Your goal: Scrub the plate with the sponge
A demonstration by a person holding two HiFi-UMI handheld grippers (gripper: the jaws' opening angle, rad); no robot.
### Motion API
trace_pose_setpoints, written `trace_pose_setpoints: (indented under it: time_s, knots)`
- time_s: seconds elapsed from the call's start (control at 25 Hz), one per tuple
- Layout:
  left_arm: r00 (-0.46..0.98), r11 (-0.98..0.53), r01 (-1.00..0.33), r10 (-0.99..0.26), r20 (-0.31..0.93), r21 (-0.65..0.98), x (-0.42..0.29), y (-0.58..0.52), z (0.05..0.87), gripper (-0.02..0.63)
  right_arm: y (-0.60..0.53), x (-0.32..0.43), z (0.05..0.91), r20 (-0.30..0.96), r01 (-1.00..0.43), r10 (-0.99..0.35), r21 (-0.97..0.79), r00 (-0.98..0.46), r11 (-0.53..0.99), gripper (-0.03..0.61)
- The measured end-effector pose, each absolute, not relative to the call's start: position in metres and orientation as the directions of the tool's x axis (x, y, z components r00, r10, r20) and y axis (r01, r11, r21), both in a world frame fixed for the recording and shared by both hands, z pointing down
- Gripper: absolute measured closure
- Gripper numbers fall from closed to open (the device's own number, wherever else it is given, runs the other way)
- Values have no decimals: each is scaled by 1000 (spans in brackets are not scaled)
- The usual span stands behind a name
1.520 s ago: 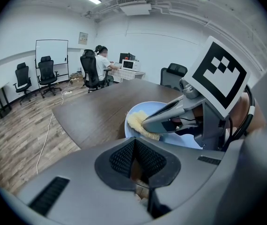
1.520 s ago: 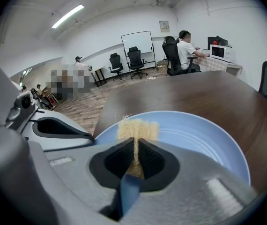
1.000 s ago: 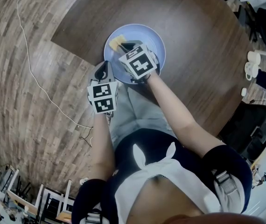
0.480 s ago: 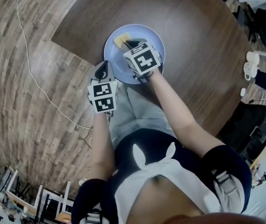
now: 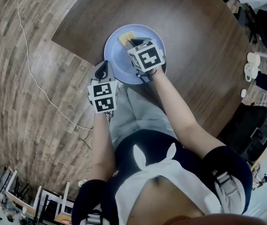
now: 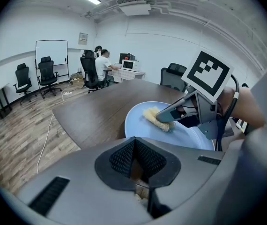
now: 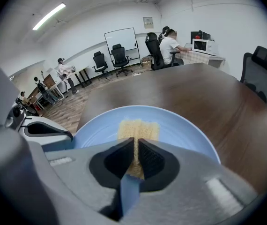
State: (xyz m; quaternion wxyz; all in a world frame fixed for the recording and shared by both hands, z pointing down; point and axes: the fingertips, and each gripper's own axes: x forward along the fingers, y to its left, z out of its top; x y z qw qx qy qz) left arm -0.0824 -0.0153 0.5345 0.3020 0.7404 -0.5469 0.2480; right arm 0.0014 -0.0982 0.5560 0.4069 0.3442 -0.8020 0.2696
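Grey left gripper [image 5: 104, 71] sits at the near-left rim of the blue plate [image 5: 117, 62], jaws together; whether they nip the rim is hidden. Yellow sponge [image 5: 125, 39] lies on the plate's far-left part, long axis running straight out from the right gripper [image 5: 133, 44], clamped on its near end.
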Motion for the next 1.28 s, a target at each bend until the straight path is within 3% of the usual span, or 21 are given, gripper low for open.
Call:
trace_pose_setpoints:
  time_s: [1.28]
  knots:
    - [278,-218,-960,-653,705,176,-83,-14,534,611,-111,52,554,878,-841,-398,-8,-264,540,554]
